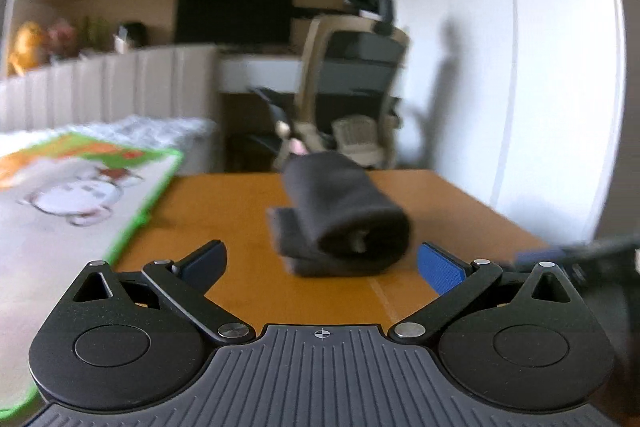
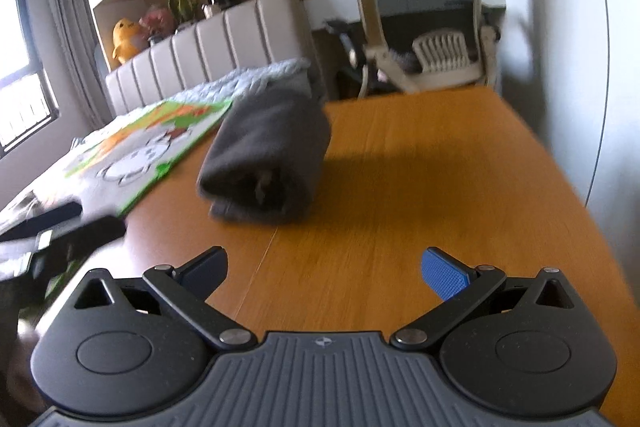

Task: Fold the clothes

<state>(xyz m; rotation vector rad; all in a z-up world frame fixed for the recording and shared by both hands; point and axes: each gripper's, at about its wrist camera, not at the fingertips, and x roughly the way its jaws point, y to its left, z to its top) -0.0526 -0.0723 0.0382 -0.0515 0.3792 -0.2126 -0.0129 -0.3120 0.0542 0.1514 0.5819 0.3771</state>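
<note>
A dark grey garment (image 1: pixel 340 215) lies rolled up on the orange wooden table (image 1: pixel 240 219), its rolled end facing me. It also shows in the right wrist view (image 2: pixel 268 151), left of centre on the table (image 2: pixel 440 167). My left gripper (image 1: pixel 322 263) is open and empty, just short of the roll's near end. My right gripper (image 2: pixel 324 269) is open and empty, back from the roll and to its right. The right gripper's blue finger shows at the right edge of the left wrist view (image 1: pixel 536 257). The left gripper shows blurred at the left of the right wrist view (image 2: pixel 60 235).
A green-edged cartoon-print mat (image 1: pixel 72 203) lies on the bed left of the table, also in the right wrist view (image 2: pixel 140 151). An office chair (image 1: pixel 352 91) stands beyond the table's far edge. A white wall (image 2: pixel 580 67) runs along the table's right side.
</note>
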